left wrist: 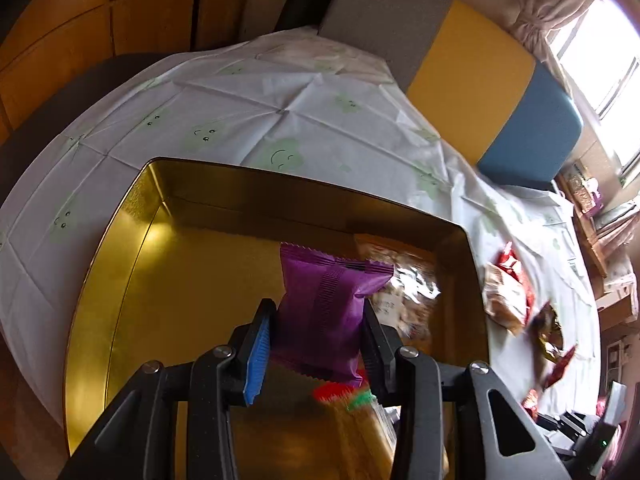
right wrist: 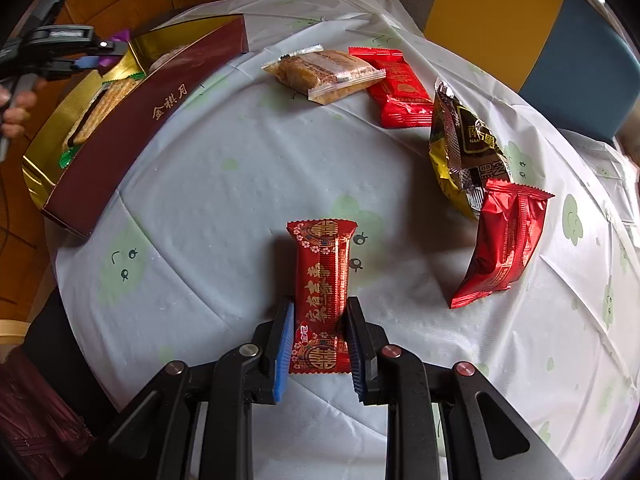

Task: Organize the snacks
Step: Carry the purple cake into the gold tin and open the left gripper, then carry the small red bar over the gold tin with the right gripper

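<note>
A: The left gripper (left wrist: 316,332) has its pads squeezed onto a purple snack packet (left wrist: 326,312), carried over the open gold-lined box (left wrist: 120,264). Why hold it by the lower half?

B: My guess is that it leaves the top hanging free, so the packet can be lowered onto the bare gold floor beside the packets already lying toward the box's right wall. From the right wrist view that box sits at the tablecloth's (right wrist: 248,184) left edge, its maroon side (right wrist: 152,120) facing the middle, so it looks like the collecting place

A: And the right gripper (right wrist: 320,344)?

B: Narrowed onto a long red patterned candy bar (right wrist: 324,292), jaws across its width near one end. The bar lies flat on the cloth at the near edge; I can't tell whether it has left the surface

A: What remains outside?

B: A clear-wrapped cake (right wrist: 324,74) overlapping a red packet (right wrist: 400,88) toward the far edge, then a gold-and-brown foil bag (right wrist: 464,148) with another red packet (right wrist: 504,240) leaning against it on the right. So sorting seems roughly midway, and foil could slip in the pads
</note>
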A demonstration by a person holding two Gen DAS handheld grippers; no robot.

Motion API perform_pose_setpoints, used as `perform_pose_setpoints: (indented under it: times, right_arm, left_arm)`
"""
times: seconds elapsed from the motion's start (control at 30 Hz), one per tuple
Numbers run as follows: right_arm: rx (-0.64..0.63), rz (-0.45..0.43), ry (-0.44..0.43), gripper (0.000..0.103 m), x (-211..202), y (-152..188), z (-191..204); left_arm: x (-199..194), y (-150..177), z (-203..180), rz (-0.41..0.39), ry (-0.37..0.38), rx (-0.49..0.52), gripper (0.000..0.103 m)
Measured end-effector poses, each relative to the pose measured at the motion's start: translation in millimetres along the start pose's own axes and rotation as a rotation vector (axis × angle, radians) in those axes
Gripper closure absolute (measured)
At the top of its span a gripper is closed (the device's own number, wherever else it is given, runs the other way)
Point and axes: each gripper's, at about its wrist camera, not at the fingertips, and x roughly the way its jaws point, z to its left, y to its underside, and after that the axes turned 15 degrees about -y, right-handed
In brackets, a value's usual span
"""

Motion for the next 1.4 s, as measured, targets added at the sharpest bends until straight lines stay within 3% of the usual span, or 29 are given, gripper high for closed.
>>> perform_pose_setpoints:
  times: [0.27, 0.4, 0.5, 0.57, 0.73, 0.83, 1.13, 1.27, 1.4]
  right_arm:
    - [0.0, -0.001, 0.0, 0.078, 0, -1, 0]
    - [0.002, -0.002, 0.0, 0.078, 0, -1, -1]
    - [-0.001, -0.001, 0.002, 0.078, 0, -2, -2]
    - [-0.002, -0.002, 0.003, 0.078, 0, -2, -1]
    - [-0.008, -0.007, 0.009, 0.078, 1, -1, -1]
    - [-0.011, -0.008, 0.013, 0.077, 0, 0, -1]
    - [-0.028, -0.01, 0.034, 0.077, 1, 1, 4]
    - [-0.029, -0.015, 0.041, 0.077, 1, 1, 6]
    - [-0.022, -0.021, 0.04, 0.077, 0, 2, 6]
  left_arm:
    - [41, -15, -15, 0.054, -0.061, 0.027, 0.061]
    - [50, -16, -16, 0.07, -0.044, 0.006, 0.061]
    - [50, -17, -16, 0.067, -0.032, 0.001, 0.056]
    - [49, -16, -13, 0.066, -0.035, -0.004, 0.047]
    - [35, -14, 0, 0.045, -0.025, -0.045, 0.044]
    - [13, -8, 3, 0.002, -0.058, -0.03, 0.044]
    - [-78, 62, 8, -0.217, -0.115, 0.035, 0.044]
    - [-100, 88, 6, -0.287, -0.146, 0.074, 0.044]
    - [-109, 102, 7, -0.307, -0.157, 0.071, 0.044]
